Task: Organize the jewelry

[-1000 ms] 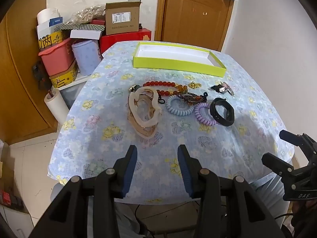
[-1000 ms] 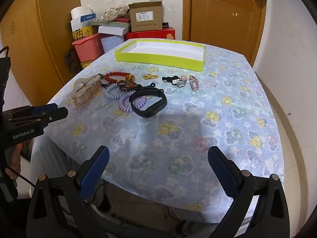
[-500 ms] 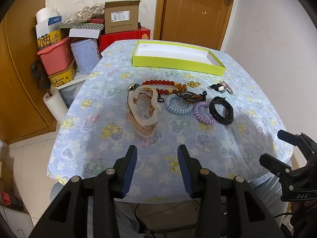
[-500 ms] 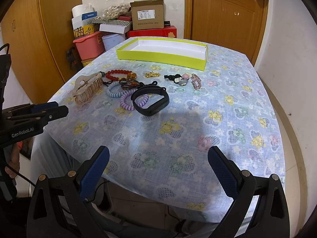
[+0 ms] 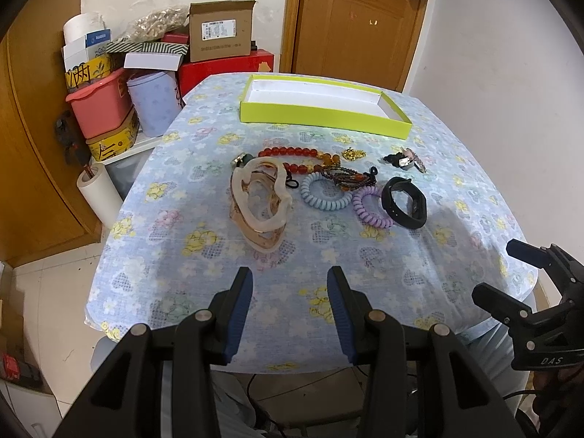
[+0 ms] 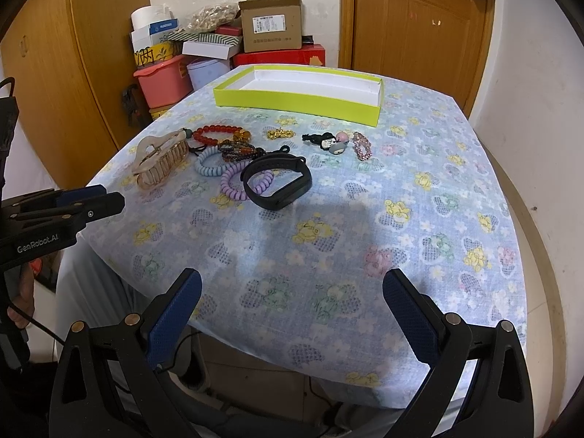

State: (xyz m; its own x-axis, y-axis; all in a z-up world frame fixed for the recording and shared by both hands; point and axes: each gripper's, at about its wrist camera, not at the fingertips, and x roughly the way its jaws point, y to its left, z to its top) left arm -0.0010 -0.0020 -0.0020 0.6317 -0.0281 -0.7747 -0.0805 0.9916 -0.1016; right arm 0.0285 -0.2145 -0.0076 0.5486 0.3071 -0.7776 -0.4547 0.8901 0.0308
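Jewelry's all still out on the surface [image 6: 419, 189], nothing picked up. Left tool [image 5: 288, 299] hangs over the near edge, jaws a modest gap apart, holding nothing. Right tool [image 6: 292, 303] sits spread wide over the same edge, also holding nothing. Past them, around the middle: beige hair claw [image 5: 261, 200], blue coil tie [image 5: 323, 195], purple coil tie [image 5: 370, 206], black band [image 6: 277, 182], red bead bracelet [image 5: 292, 157]. Yellow-green tray [image 6: 299, 100] sits at the far edge.

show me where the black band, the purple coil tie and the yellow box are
black band [image 6: 292, 191], right wrist view, near strap.
purple coil tie [image 6: 230, 187], right wrist view, left curve.
yellow box [image 6: 292, 103], right wrist view, front wall.
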